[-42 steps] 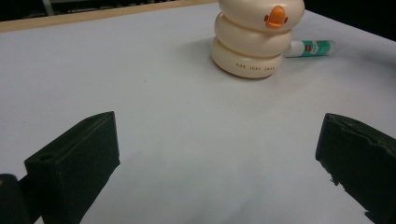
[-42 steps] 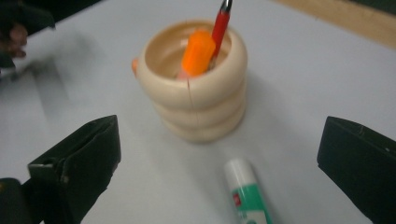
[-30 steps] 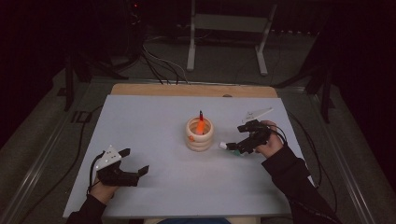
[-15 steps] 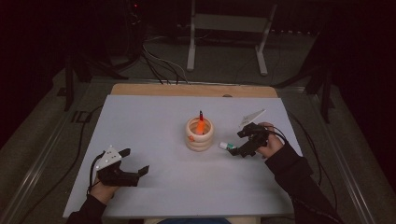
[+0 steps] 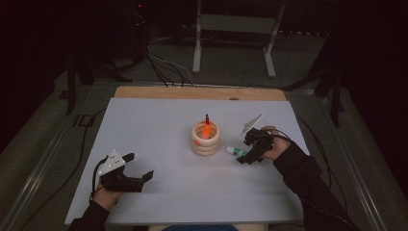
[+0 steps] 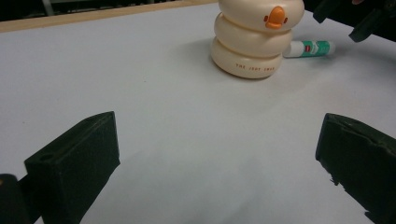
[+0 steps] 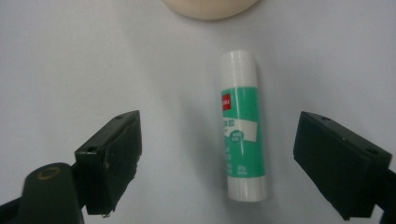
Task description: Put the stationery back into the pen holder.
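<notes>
Your right hand-held gripper (image 7: 215,158) straddles the glue stick (image 7: 240,126), which lies flat on the bench (image 5: 154,130) just right of the cream ring-stacked pen holder (image 5: 205,139); its jaws have just been closing but stand apart from the tube on both sides, placed for a grasp across its width. Your left hand-held gripper (image 5: 139,175) rests open and empty at the near left, well apart from the work. The bench edges lie well clear, the holder being the one obstacle near the stick's white cap.
</notes>
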The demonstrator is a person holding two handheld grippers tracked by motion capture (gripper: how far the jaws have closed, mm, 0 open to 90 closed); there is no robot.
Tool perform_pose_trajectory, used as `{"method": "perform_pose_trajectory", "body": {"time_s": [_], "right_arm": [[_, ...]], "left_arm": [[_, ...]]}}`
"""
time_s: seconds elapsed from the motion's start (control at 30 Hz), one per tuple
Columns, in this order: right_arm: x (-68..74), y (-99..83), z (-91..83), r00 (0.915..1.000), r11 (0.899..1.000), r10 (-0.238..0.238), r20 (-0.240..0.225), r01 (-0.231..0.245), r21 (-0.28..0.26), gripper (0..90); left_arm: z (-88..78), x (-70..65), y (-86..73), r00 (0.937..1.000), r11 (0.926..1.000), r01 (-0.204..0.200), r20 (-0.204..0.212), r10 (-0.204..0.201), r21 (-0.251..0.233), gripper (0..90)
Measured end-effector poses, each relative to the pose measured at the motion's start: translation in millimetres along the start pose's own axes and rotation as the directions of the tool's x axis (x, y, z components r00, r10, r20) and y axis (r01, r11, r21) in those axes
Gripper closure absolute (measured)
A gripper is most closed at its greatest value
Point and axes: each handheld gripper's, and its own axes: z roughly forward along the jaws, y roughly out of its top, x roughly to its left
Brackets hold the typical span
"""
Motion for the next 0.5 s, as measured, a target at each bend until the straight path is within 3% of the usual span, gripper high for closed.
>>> {"method": "perform_pose_trajectory", "body": {"time_s": [0.27, 0.5], "right_arm": [[2.0, 7.8, 7.4, 0.9992, 0.998, -0.038, 0.013, 0.038, 0.055, 20.0], [-1.4, 13.4, 11.2, 0.9994, 0.996, -0.028, 0.019, 0.026, 0.089, 24.0]], "left_arm": [[0.0, 0.1, 0.0, 1.0, 1.0, 0.001, 0.0, -0.001, -0.001, 0.3], [-0.2, 0.2, 0.0, 1.0, 1.0, 0.001, -0.001, -0.001, -0.001, 0.3]]}}
